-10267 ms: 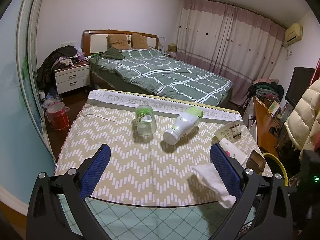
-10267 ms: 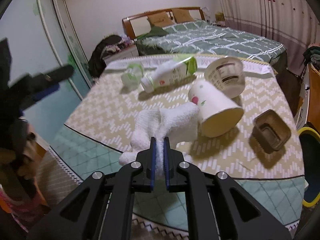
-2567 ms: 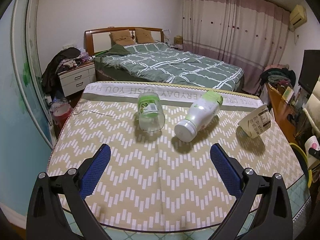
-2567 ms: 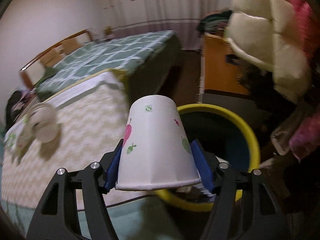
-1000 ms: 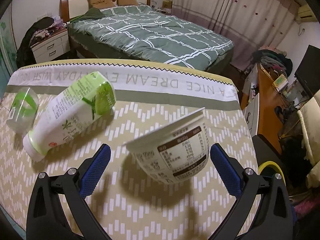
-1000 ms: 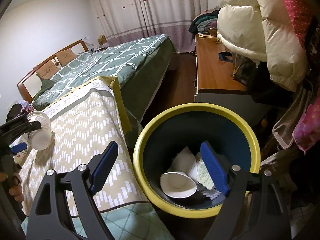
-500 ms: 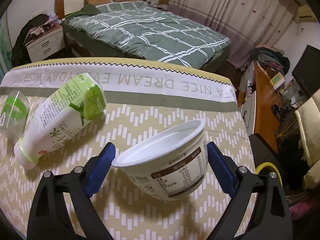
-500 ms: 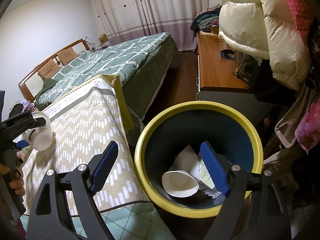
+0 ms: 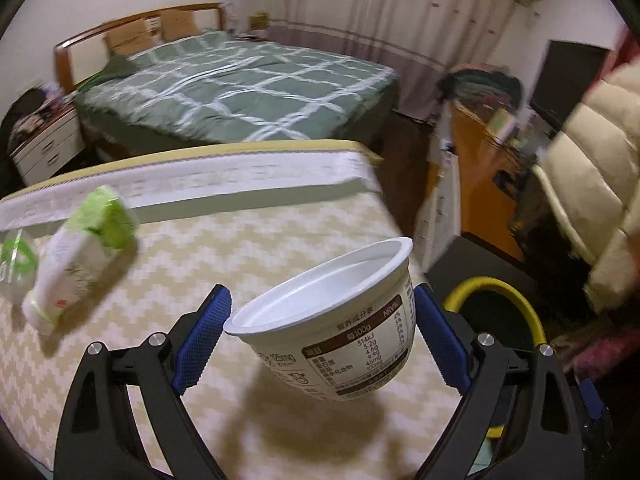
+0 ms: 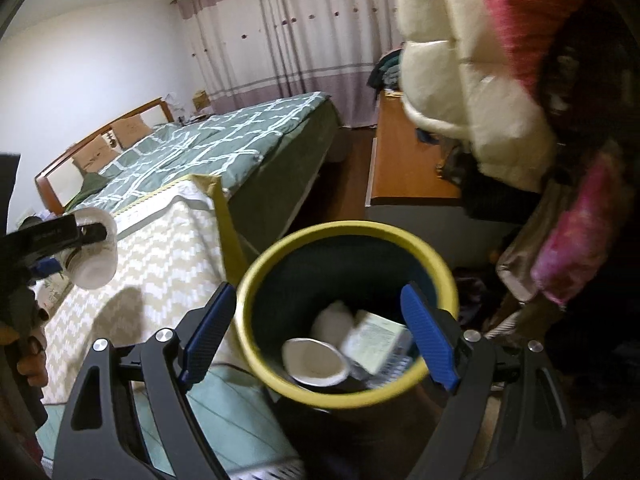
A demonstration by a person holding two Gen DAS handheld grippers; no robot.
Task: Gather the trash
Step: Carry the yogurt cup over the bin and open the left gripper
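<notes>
My left gripper [image 9: 320, 336] is shut on a white yogurt cup [image 9: 340, 328] with a brown label, held tilted above the table [image 9: 280, 220]; the same cup [image 10: 94, 252] shows at the left of the right wrist view, clear of the cloth. A green-capped white bottle [image 9: 76, 256] and a small clear cup [image 9: 14, 268] lie on the table's left side. My right gripper [image 10: 320, 336] stands open and empty over the yellow-rimmed bin [image 10: 280, 252], which holds a white paper cup [image 10: 316, 360], tissue and wrappers. The bin's rim [image 9: 496, 284] peeks past the table's right edge.
A zigzag cloth covers the table. A bed [image 9: 240, 80] stands beyond it, an orange cabinet [image 10: 404, 160] to the right. Puffy white and pink coats [image 10: 472, 92] hang close above the bin. A hand [image 10: 28, 356] holds the left gripper's handle.
My left gripper closed on the yogurt cup, lifted it off the table and carried it toward the right edge. My right gripper drew slightly nearer the bin, still open.
</notes>
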